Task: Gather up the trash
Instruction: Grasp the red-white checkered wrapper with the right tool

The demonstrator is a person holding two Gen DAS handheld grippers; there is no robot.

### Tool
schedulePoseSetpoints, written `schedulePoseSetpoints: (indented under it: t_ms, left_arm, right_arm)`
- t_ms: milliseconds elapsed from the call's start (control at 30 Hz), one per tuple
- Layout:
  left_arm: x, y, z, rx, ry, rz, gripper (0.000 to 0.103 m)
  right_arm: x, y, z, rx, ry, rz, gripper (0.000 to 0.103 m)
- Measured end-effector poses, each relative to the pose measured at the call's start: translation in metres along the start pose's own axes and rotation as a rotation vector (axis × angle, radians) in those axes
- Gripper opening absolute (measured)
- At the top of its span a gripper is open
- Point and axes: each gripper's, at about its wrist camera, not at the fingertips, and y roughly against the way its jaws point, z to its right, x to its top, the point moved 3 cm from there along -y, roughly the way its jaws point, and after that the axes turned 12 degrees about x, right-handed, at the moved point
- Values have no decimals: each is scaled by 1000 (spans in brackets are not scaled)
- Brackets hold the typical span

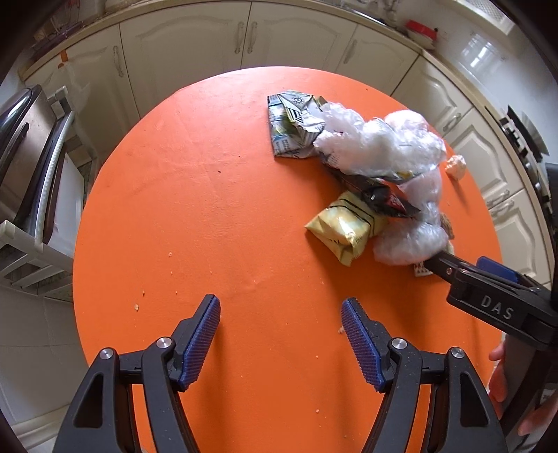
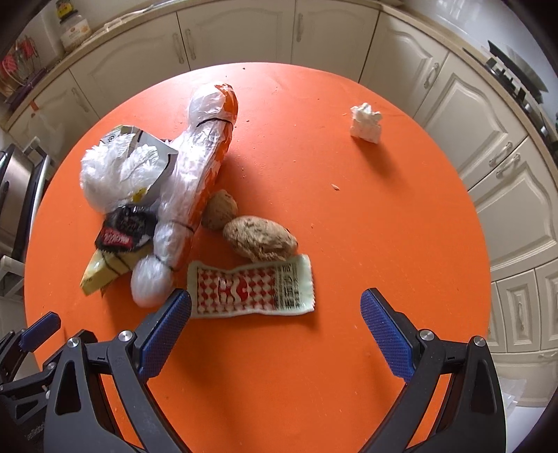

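Here, open right claw [image 2: 275,334] over wrapper [image 2: 251,291]

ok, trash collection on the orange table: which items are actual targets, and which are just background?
Targets:
red-and-white wrapper
clear plastic bag
black wrapper
yellow packet
flattened carton
crumpled tissue
two brown lumps

Background:
orange table
cream cabinets
jar on the counter
cooktop

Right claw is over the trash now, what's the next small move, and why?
Probably lower the right claw onto the red-patterned wrapper. It lies flat on the table directly ahead of the open claw and clear of the pile, so it looks like the easiest first pick.
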Motion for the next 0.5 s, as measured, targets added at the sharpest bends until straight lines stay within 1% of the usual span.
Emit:
schedulePoseSetpoints:
  t_ms: [67, 133, 200, 300, 367, 400, 433, 467, 500]
  left_arm:
    - [3, -5, -2, -1, 5, -8, 70]
    - [5, -5, -3, -13, 5, -6, 72]
    - [7, -7, -1, -18, 3, -10, 72]
    - [7, -7, 1, -13, 2, -10, 73]
    - [7, -8, 1, -15, 3, -10, 73]
    - [7, -8, 1, -17, 6, -11, 73]
    - [8, -8, 0, -19, 10, -14, 73]
    - [8, -8, 0, -20, 13, -18, 73]
    - [7, -6, -1, -23, 15, -21, 73]
  right_arm:
    - [3, -10, -1, -1, 1, -25, 99]
    - [4, -20, 0, 5, -3, -52, 99]
    - [6, -25, 4, 39, -16, -54, 101]
    - [9, -24, 6, 49, 1, -45, 96]
    - [9, -20, 6, 51, 18, -22, 83]
    - [9, -17, 5, 53, 24, -6, 63]
    - [9, -13, 6, 63, 24, 4, 56]
    - [9, -10, 9, 79, 15, 8, 54]
    - [8, -7, 10, 95, 10, 11, 48]
